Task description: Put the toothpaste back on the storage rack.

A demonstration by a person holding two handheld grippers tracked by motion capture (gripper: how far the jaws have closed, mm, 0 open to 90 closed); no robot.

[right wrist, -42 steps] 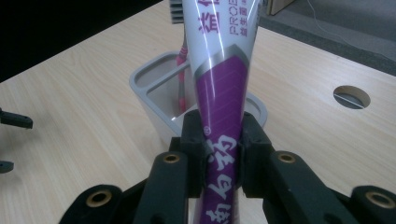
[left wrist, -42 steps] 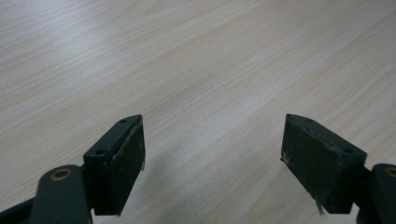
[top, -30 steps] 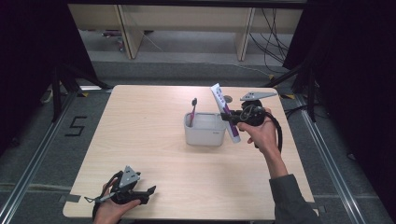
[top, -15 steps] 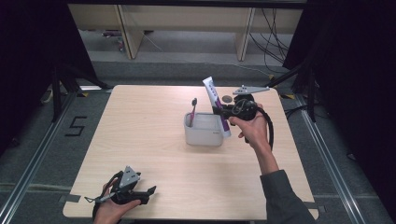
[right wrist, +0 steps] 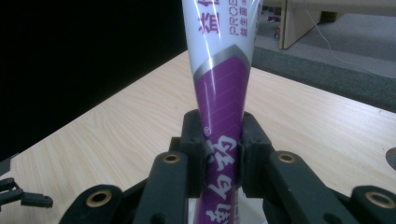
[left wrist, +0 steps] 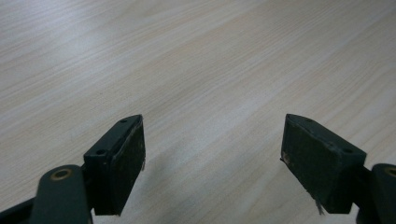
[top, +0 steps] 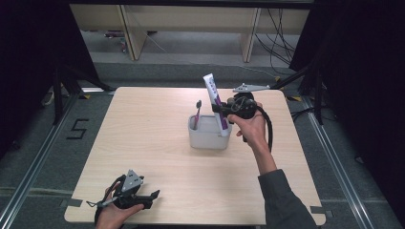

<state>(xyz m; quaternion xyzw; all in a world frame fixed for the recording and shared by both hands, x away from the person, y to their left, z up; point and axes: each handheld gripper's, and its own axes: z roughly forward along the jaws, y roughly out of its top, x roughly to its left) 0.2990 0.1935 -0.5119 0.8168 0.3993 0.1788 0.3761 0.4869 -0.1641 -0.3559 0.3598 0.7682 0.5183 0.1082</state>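
- Currently the right gripper [top: 223,110] clamps a purple toothpaste tube [top: 214,102] over the cup [top: 208,137].
- Left gripper [left wrist: 212,154] rests wide open on the worktop [top: 143,129], empty.

Even overhead light brightens the pale wooden counter [top: 157,143]; its surroundings fall to black. Soft glare streaks the glossy white-and-purple toothpaste tube [right wrist: 220,70], and close-up edges blur slightly.
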